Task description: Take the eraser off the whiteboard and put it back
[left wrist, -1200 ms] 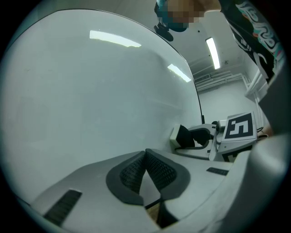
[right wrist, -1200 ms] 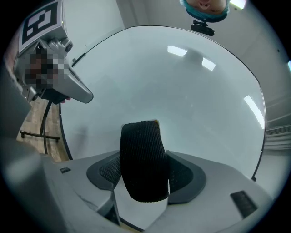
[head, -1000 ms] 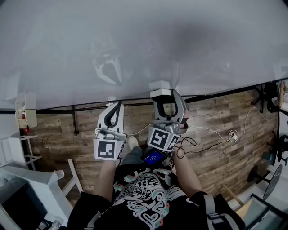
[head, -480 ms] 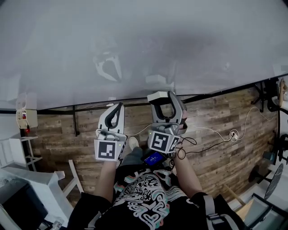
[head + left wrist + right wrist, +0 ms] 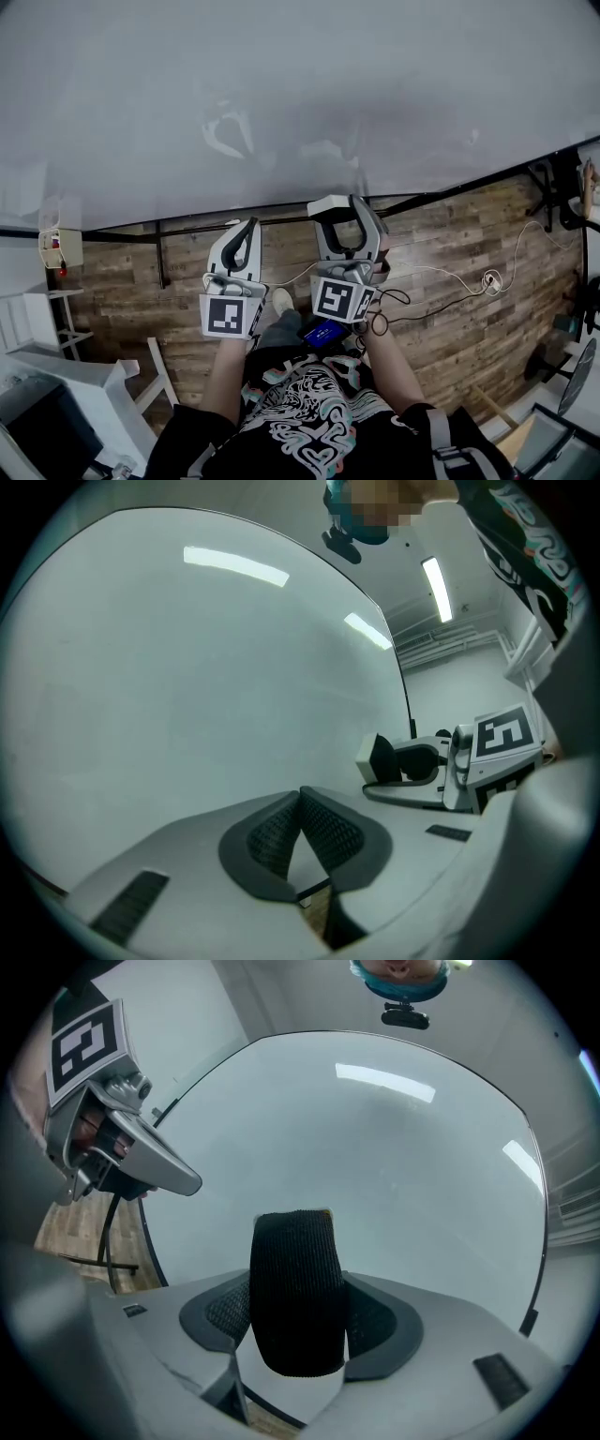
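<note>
The whiteboard (image 5: 300, 94) fills the upper head view and both gripper views (image 5: 187, 667) (image 5: 394, 1147). My right gripper (image 5: 342, 208) is shut on the eraser (image 5: 328, 204), a white block with a black felt face (image 5: 295, 1288), held just in front of the board's lower edge. The left gripper view shows the eraser (image 5: 384, 758) in those jaws, close to the board. My left gripper (image 5: 247, 225) hangs beside it to the left; its pads (image 5: 323, 827) meet with nothing between them.
Below the board lies a wood-plank floor (image 5: 450, 309) with the stand's black bar (image 5: 159, 253). White shelving (image 5: 56, 319) stands at the left. A white cable and socket (image 5: 487, 279) lie on the floor at the right, near black stands (image 5: 562, 206).
The right gripper with the eraser has drawn slightly back from the board's lower edge. The left gripper has kept its place.
</note>
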The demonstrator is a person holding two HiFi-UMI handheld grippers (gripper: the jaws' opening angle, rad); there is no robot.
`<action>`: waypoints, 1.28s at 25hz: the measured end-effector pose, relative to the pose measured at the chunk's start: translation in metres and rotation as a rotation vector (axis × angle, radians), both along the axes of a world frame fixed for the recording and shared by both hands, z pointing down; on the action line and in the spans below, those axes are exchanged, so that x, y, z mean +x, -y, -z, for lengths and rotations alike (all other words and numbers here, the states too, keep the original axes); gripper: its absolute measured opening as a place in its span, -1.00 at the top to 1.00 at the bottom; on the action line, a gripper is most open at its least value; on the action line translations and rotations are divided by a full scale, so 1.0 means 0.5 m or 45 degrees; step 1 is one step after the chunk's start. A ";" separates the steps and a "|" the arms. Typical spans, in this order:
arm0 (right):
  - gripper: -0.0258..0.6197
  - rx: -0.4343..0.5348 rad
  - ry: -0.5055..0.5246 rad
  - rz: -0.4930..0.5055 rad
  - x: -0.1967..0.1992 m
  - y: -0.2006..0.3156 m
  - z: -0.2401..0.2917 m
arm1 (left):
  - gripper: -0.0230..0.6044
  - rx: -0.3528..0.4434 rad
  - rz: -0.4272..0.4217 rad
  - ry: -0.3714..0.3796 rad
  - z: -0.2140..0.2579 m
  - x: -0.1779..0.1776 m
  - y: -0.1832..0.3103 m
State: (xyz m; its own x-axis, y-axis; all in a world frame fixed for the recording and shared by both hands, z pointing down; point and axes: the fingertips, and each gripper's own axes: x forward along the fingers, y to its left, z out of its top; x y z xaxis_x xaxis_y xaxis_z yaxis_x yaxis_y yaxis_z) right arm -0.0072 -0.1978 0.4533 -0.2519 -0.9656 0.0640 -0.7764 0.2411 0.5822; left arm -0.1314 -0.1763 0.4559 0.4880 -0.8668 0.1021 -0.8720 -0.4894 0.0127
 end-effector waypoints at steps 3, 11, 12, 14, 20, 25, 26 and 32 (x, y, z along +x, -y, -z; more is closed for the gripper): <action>0.05 -0.005 0.009 -0.008 0.004 -0.006 -0.001 | 0.85 -0.001 0.011 -0.006 -0.001 -0.006 -0.008; 0.05 0.005 0.033 -0.020 0.021 -0.034 0.014 | 0.86 0.020 0.021 -0.003 0.015 0.000 -0.030; 0.05 0.006 0.036 -0.022 0.022 -0.037 0.015 | 0.86 0.026 0.023 -0.001 0.017 0.000 -0.032; 0.05 0.008 0.041 -0.025 0.027 -0.044 0.019 | 0.86 0.036 0.025 0.009 0.022 0.001 -0.037; 0.05 0.005 0.120 -0.027 0.048 -0.070 0.031 | 0.85 0.052 0.027 0.010 0.036 0.012 -0.054; 0.05 -0.017 0.161 -0.052 0.073 -0.089 0.028 | 0.86 0.072 0.041 0.019 0.048 0.015 -0.073; 0.05 -0.021 0.181 -0.058 0.080 -0.094 0.027 | 0.85 0.079 0.045 0.016 0.051 0.016 -0.079; 0.05 -0.077 0.257 -0.059 0.086 -0.114 0.022 | 0.85 0.093 0.072 0.017 0.063 0.007 -0.100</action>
State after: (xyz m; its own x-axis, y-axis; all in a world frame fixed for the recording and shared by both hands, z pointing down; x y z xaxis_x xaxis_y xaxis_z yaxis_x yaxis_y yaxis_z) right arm 0.0360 -0.1408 0.4420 -0.2212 -0.9723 0.0748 -0.8868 0.2325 0.3993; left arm -0.1277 -0.1261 0.4242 0.4368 -0.8985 0.0440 -0.8982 -0.4383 -0.0328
